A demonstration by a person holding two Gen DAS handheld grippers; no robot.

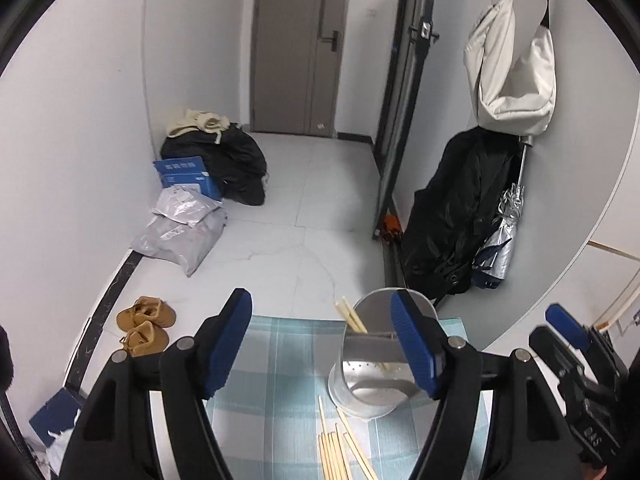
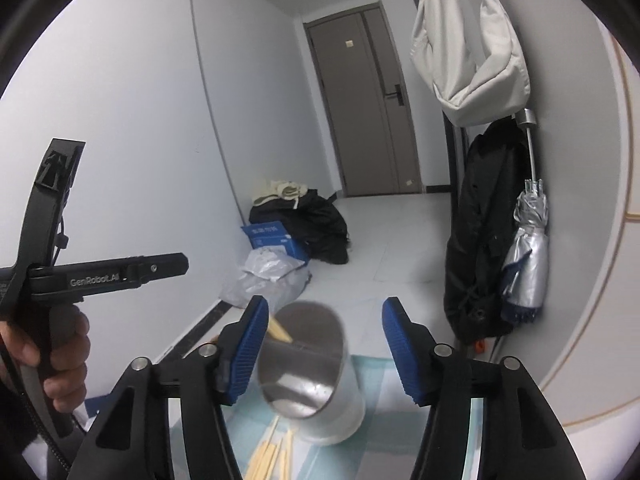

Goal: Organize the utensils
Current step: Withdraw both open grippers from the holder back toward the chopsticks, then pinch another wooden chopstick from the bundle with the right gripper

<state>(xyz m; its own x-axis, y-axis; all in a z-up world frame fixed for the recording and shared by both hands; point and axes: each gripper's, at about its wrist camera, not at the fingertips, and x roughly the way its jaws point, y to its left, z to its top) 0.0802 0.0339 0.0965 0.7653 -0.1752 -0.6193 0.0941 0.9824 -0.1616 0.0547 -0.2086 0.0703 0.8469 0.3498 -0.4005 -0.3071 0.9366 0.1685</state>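
Progress: I judged the job partly done; a pair of chopsticks (image 1: 351,315) already stood in the metal utensil holder (image 1: 370,364), leaning out at its left rim in the lower centre of the left wrist view.
Remaining: a loose bundle of chopsticks (image 1: 340,452) still lay flat on the cloth just below the holder, at the bottom edge of that frame; I counted them as still to be loaded.
Left gripper (image 1: 322,344): I had its jaws standing well apart with nothing between the pads; its right finger overlapped the holder in the picture, but I could not tell whether it touched.
Right gripper (image 2: 326,350): I had its jaws wide too, gripping nothing; the holder (image 2: 316,376) showed blurred between and beyond the fingers, apparently untouched.
Surface: a pale blue checked cloth (image 1: 280,360) covered the table, filling the lower centre.
Room: a white tiled floor (image 1: 312,200) ran to a grey door (image 1: 296,44) at upper centre; dark clothes and a blue box (image 1: 186,174) sat at centre left, tan shoes (image 1: 146,324) at lower left.
Wall, right: a white bag (image 1: 512,68), a black coat and a folded silver umbrella (image 1: 504,232) hung there.
Operator: my hand (image 2: 60,364) on the other handle showed at lower left of the right wrist view.
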